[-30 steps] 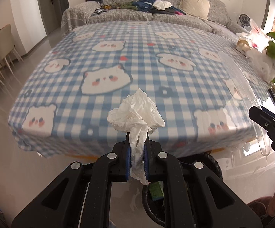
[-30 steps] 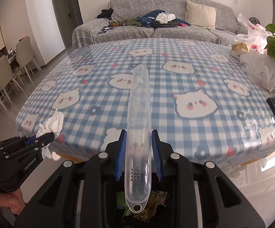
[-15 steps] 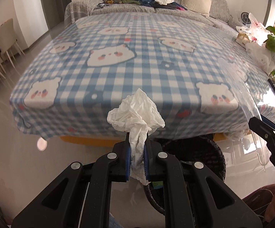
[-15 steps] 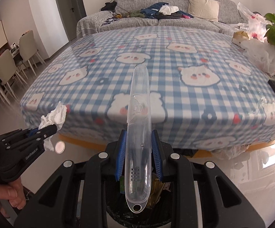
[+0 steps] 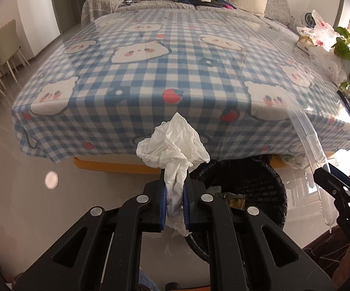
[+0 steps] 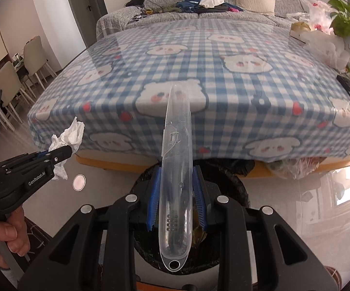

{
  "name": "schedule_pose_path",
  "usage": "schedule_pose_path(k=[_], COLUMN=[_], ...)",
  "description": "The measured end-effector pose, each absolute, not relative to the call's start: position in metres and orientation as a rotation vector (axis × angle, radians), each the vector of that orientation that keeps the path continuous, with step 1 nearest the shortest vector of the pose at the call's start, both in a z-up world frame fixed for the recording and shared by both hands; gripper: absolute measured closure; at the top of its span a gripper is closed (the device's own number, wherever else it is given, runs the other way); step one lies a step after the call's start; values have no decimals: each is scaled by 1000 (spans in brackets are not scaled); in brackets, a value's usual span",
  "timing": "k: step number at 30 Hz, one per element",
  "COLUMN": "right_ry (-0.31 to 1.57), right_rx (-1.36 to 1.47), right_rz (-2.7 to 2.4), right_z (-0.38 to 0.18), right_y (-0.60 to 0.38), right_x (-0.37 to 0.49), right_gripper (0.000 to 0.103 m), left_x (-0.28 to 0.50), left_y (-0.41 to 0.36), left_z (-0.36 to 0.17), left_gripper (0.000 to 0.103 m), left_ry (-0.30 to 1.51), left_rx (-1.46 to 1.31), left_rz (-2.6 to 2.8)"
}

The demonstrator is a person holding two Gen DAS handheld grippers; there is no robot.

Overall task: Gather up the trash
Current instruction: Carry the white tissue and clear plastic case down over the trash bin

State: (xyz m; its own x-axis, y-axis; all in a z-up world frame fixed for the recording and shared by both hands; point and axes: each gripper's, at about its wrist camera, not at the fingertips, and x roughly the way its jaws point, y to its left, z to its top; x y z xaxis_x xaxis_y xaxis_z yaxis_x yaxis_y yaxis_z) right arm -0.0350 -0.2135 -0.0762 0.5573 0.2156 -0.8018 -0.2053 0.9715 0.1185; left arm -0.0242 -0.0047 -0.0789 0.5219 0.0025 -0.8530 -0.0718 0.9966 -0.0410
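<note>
The left gripper [image 5: 174,206] is clamped tight on a crumpled white paper tissue [image 5: 172,145], whose bulk stands above the blue finger pads [image 5: 163,206] while a tail hangs below them. The right gripper [image 6: 176,201] is closed around a long clear plastic case [image 6: 177,169] with small vent holes and an end loop; the case points forward and upward between the pads. Directly beneath both grippers stands a round bin lined with a black bag [image 5: 242,177], with wrappers visible inside. Just behind the bin hangs the edge of a blue-and-white checked tablecloth printed with bear faces [image 6: 223,77]. White plastic bags [image 6: 330,48] and a green potted plant [image 6: 346,21] occupy the far right of the table. Beyond it stands a grey sofa strewn with clothes [image 6: 211,2].
</note>
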Motion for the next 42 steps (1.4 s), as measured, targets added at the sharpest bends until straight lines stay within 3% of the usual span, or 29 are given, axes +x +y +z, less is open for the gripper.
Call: schedule_pose_path(k=[42], right_ry=[1191], right_rx=[-41], right_rz=[137], right_z=[-177], right_y=[-216], right_x=[-51], right_gripper=[79], left_x=[-55], left_y=[-31], left_z=[-177], left_gripper=[93], left_ry=[1161], left_rx=[-44], left_rz=[23])
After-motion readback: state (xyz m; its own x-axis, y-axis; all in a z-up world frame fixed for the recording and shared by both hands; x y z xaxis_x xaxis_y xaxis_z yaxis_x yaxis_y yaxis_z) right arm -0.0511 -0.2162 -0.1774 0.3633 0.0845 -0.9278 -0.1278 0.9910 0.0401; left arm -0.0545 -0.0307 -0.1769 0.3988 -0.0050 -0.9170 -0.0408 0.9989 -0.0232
